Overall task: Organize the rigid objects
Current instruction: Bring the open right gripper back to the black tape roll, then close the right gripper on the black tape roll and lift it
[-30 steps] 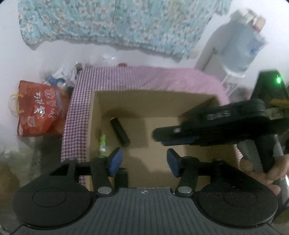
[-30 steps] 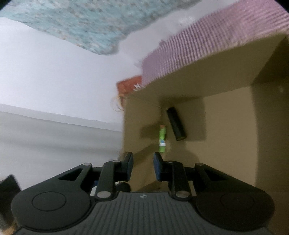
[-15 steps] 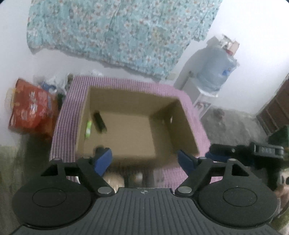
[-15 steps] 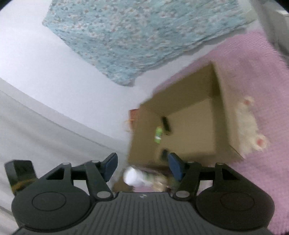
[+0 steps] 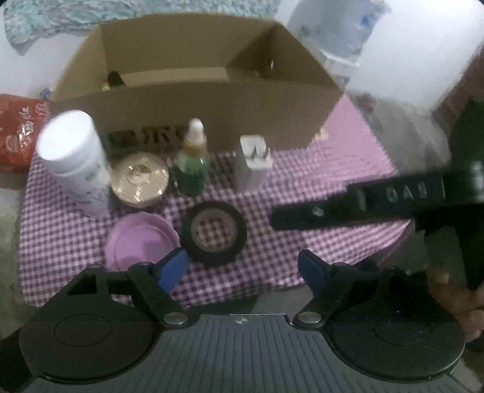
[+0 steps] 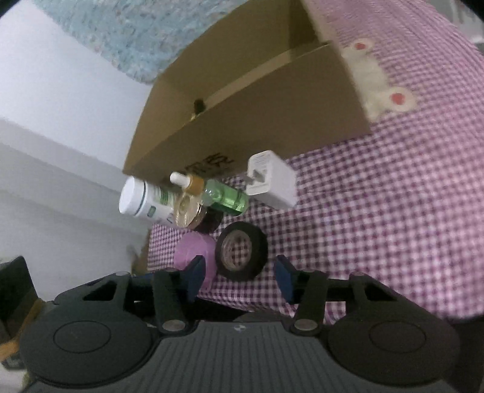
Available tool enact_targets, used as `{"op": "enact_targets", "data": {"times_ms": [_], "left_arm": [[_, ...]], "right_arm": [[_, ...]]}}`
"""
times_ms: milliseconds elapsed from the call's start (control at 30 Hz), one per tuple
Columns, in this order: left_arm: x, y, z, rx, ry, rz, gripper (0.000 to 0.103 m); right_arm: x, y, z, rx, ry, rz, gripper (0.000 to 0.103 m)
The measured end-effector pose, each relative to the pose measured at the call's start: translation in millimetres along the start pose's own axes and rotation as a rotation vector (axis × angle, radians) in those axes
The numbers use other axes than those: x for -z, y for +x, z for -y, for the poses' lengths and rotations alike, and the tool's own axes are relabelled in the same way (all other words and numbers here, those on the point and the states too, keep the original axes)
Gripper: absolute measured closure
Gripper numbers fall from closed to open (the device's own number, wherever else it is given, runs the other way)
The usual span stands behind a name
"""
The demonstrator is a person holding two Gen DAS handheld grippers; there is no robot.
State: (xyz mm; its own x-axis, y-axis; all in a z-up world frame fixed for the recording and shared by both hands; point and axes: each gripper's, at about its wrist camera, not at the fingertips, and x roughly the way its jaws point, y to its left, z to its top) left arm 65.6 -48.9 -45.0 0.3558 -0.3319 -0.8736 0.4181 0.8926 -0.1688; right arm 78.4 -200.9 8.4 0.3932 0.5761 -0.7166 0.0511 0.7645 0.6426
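Note:
A row of objects stands on the purple checked cloth point(image 5: 302, 169) in front of an open cardboard box point(image 5: 193, 121): a white bottle point(image 5: 75, 160), a gold-lidded jar point(image 5: 139, 178), a green bottle point(image 5: 192, 163) and a white charger point(image 5: 252, 163). Nearer lie a purple lid point(image 5: 139, 245) and a black tape roll point(image 5: 211, 257). My left gripper point(image 5: 242, 269) hovers over the front edge, its jaws closing with nothing between them. My right gripper point(image 6: 240, 272) is also closing, empty, with the tape roll point(image 6: 261, 245) just ahead of its gap. A black cylinder point(image 5: 115, 78) lies inside the box.
A red bag point(image 5: 18, 133) sits on the floor at the left. A water jug point(image 5: 348, 27) stands at the back right, with a floral cloth point(image 5: 121, 9) on the wall behind. The right gripper point(image 5: 275, 217) reaches in from the right of the left wrist view.
Both grippers have drawn back from over the box and dropped toward the table's front edge. Their jaws stand wider than a second ago. The row of objects has come into view.

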Motion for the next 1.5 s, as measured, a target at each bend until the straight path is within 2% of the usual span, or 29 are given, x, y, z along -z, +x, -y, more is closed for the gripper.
{"op": "enact_targets", "data": {"times_ms": [167, 267, 467, 633, 900, 1233, 1367, 1500], "left_arm": [[4.8, 25.2, 4.0, -0.047, 0.024, -0.048, 0.034], [7.6, 31.6, 4.6, -0.071, 0.036, -0.058, 0.035], [2.7, 44.9, 0.4, -0.070, 0.027, -0.078, 0.035], [-1.2, 54.9, -0.5, -0.073, 0.035, -0.083, 0.033], [-13.9, 65.6, 9.6, -0.043, 0.063, -0.071, 0.032], [-17.6, 76.6, 41.5, 0.048, 0.154, -0.072, 0.033], [-20.1, 74.2, 41.2, 0.049, 0.160, -0.055, 0.030], [-19.6, 74.2, 38.7, 0.026, 0.170, -0.051, 0.024]], "right_arm": [[-1.3, 28.2, -16.3, 0.074, -0.104, -0.007, 0.055], [-6.1, 44.6, -20.4, 0.083, -0.129, -0.032, 0.060], [-10.0, 63.4, -22.4, 0.119, -0.152, -0.066, 0.063], [-10.0, 70.5, -17.0, 0.105, -0.142, -0.074, 0.066], [-11.2, 56.4, -10.3, 0.123, -0.141, -0.065, 0.067], [-6.2, 17.5, 28.1, 0.153, -0.042, -0.025, 0.067], [-5.9, 8.9, 35.7, 0.157, -0.012, -0.016, 0.067], [-5.8, 3.1, 37.7, 0.156, -0.022, -0.003, 0.067]]}}
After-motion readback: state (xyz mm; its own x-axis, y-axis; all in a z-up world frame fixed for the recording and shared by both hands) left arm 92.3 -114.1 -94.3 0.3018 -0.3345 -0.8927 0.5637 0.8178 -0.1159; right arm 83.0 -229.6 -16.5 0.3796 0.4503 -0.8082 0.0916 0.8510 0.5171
